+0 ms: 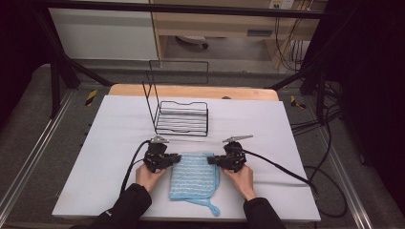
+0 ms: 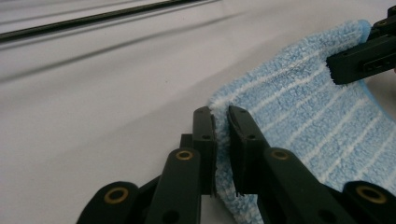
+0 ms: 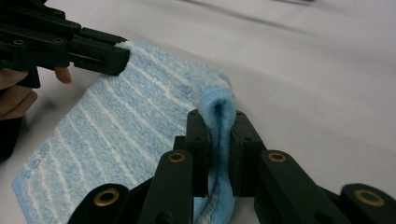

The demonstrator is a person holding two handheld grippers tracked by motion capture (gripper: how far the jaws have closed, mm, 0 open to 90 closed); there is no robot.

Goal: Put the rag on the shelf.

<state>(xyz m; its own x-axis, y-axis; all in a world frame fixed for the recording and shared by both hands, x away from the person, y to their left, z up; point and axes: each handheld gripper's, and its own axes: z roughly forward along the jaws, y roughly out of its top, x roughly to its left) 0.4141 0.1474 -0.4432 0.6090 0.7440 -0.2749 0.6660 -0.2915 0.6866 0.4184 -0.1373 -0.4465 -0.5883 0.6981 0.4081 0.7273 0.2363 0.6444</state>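
A folded light-blue towel with white stripes [image 1: 195, 177] lies on the white table near the front edge, a hanging loop trailing at its front right. My left gripper [image 1: 175, 158] pinches the towel's far left corner; in the left gripper view its jaws are shut on the towel [image 2: 299, 116] edge at my left gripper [image 2: 221, 122]. My right gripper [image 1: 214, 160] pinches the far right corner; in the right gripper view my right gripper [image 3: 218, 122] squeezes a fold of the towel [image 3: 121, 126]. The other gripper shows at the far corner in each gripper view.
A black wire rack [image 1: 177, 110] stands behind the towel toward the table's middle back. The white table cover [image 1: 95, 157] spreads to both sides. Black cables trail from each gripper, the right one running off the table's right edge [image 1: 286, 171].
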